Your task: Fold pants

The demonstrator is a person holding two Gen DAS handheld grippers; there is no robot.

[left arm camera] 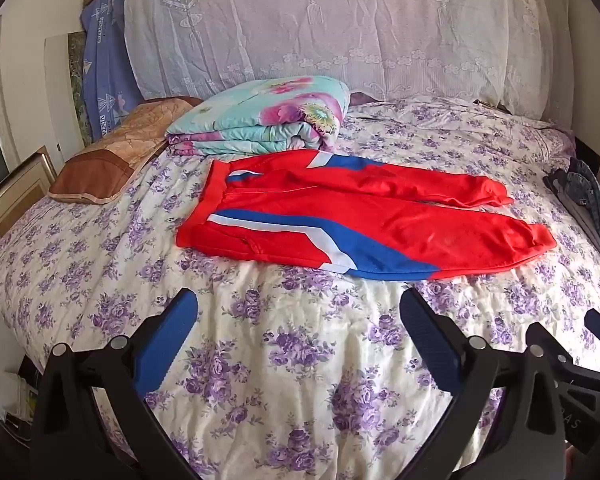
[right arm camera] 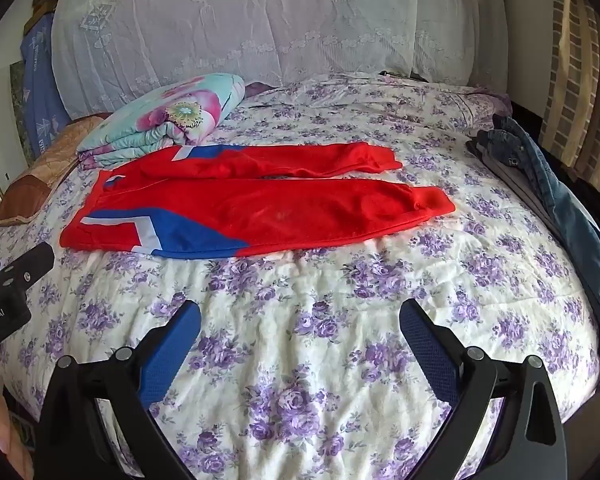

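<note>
Red pants point(left arm camera: 340, 216) with blue and white stripes lie spread flat on the bed, waistband to the left, both legs stretched to the right and slightly apart. They also show in the right wrist view point(right arm camera: 260, 204). My left gripper point(left arm camera: 298, 308) is open and empty, hovering over the bedspread in front of the pants. My right gripper point(right arm camera: 300, 316) is open and empty too, to the right of the left one, also short of the pants. Part of the left gripper's body point(right arm camera: 16, 280) shows at the left edge of the right wrist view.
The bed point(left arm camera: 300, 380) has a white bedspread with purple flowers. A folded floral quilt point(left arm camera: 260, 116) and a brown pillow point(left arm camera: 112, 156) lie behind the pants at the left. Jeans and dark clothes point(right arm camera: 548, 176) lie along the bed's right edge. A lace-covered headboard point(left arm camera: 320, 24) stands behind.
</note>
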